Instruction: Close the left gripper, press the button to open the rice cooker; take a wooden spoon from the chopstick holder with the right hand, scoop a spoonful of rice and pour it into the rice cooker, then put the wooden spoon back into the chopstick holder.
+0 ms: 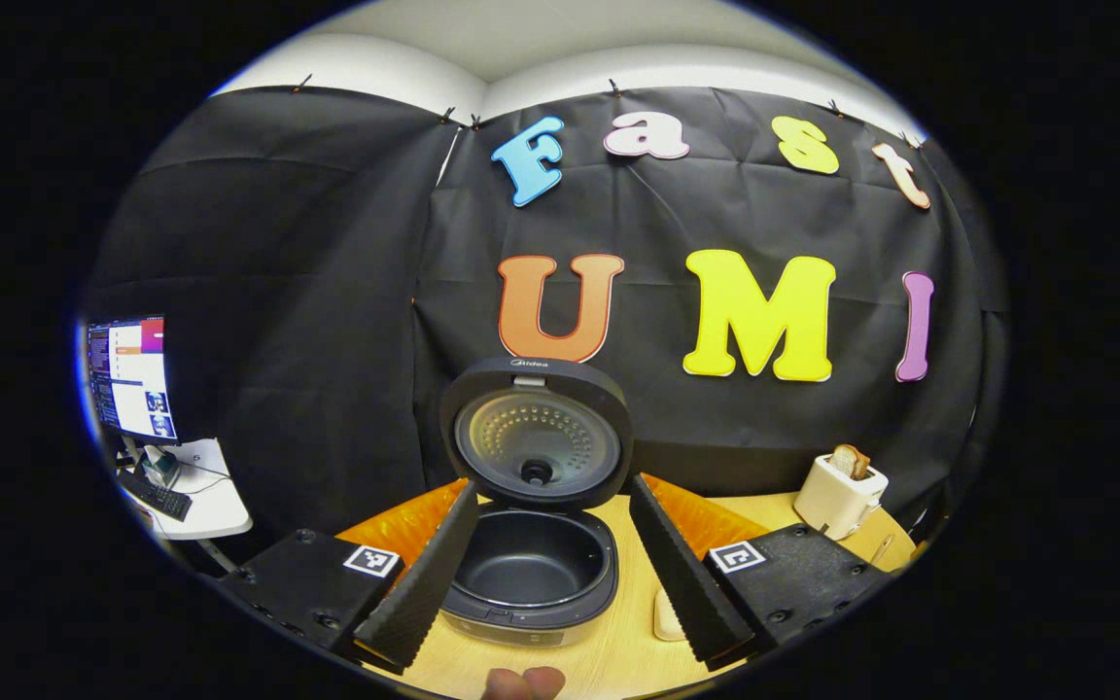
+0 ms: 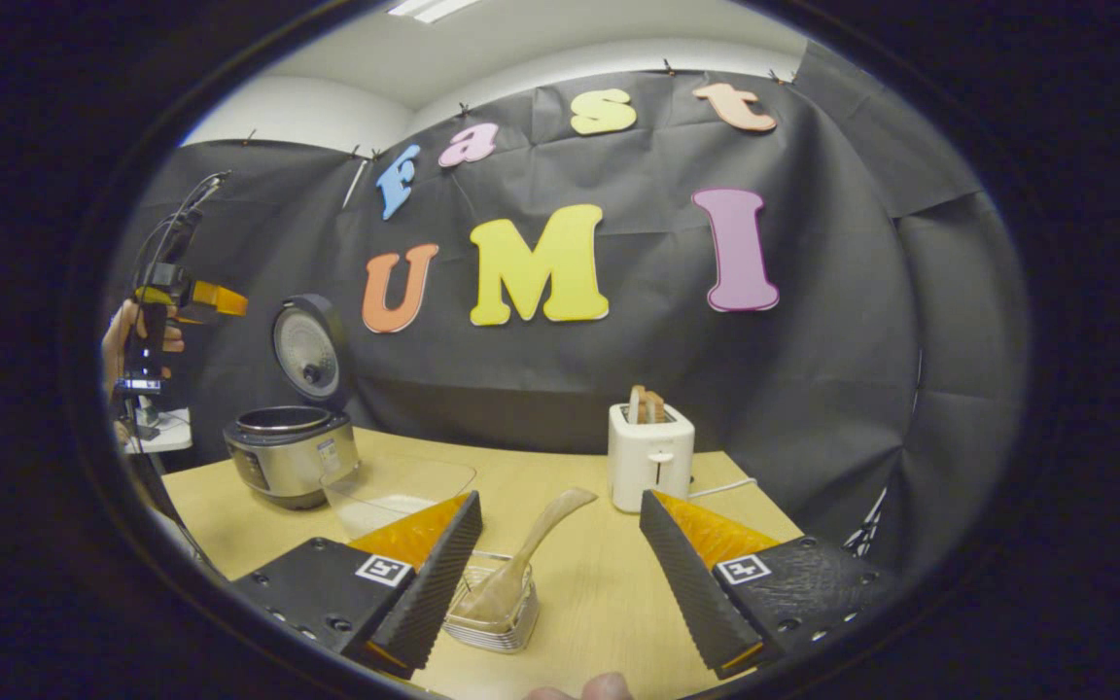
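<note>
Two tools spread wide: the left tool [image 1: 550,569] frames the open rice cooker [image 1: 531,574] on the counter [image 1: 609,661], the right tool [image 2: 555,574] frames a wooden spoon [image 2: 521,559] leaning in its wire holder [image 2: 497,622].

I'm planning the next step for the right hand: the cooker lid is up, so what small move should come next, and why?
Probably ease the right hand-held gripper forward and down until its open fingers straddle the wooden spoon leaning in the chopstick holder, then close. The rice cooker already stands open with its pot bare, and the spoon sits untouched between the fingers.
</note>
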A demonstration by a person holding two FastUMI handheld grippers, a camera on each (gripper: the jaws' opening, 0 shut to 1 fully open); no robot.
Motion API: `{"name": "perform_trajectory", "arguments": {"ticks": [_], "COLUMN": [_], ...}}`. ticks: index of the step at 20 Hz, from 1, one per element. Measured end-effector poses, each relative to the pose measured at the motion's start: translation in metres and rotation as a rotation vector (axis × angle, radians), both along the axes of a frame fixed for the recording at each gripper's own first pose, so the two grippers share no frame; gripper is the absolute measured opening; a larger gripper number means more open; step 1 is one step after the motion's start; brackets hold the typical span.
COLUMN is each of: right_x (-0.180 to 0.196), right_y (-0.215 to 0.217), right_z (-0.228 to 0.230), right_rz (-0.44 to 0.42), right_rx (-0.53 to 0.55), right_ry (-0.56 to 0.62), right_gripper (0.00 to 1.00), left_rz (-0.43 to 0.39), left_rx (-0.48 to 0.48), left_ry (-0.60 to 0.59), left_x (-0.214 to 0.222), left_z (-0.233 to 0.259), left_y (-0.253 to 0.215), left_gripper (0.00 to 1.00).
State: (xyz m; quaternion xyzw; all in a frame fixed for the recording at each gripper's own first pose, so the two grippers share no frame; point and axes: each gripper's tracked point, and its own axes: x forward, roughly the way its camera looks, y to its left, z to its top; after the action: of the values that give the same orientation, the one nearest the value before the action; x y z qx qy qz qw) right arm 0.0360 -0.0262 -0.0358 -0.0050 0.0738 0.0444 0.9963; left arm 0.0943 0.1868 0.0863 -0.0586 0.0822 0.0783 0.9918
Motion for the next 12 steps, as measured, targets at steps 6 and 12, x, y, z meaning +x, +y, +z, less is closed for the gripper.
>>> {"name": "perform_trajectory", "arguments": {"ticks": [6, 12], "right_x": [0.028, 0.080], "right_y": [0.007, 0.027], "right_z": [-0.041, -0.073], "right_rz": [0.005, 0.053], "right_rx": [0.028, 0.181], "right_ry": [0.145, 0.281], "right_gripper": [0.98, 0.95], "left_rz": [-0.047, -0.057], "left_rx": [0.011, 0.026], "left_ry": [-0.012, -0.022], "left_x": [-0.023, -0.047], "left_z": [-0.032, -0.047], "left_y": [-0.020, -0.023], "left_gripper": [0.99, 1.00]}}
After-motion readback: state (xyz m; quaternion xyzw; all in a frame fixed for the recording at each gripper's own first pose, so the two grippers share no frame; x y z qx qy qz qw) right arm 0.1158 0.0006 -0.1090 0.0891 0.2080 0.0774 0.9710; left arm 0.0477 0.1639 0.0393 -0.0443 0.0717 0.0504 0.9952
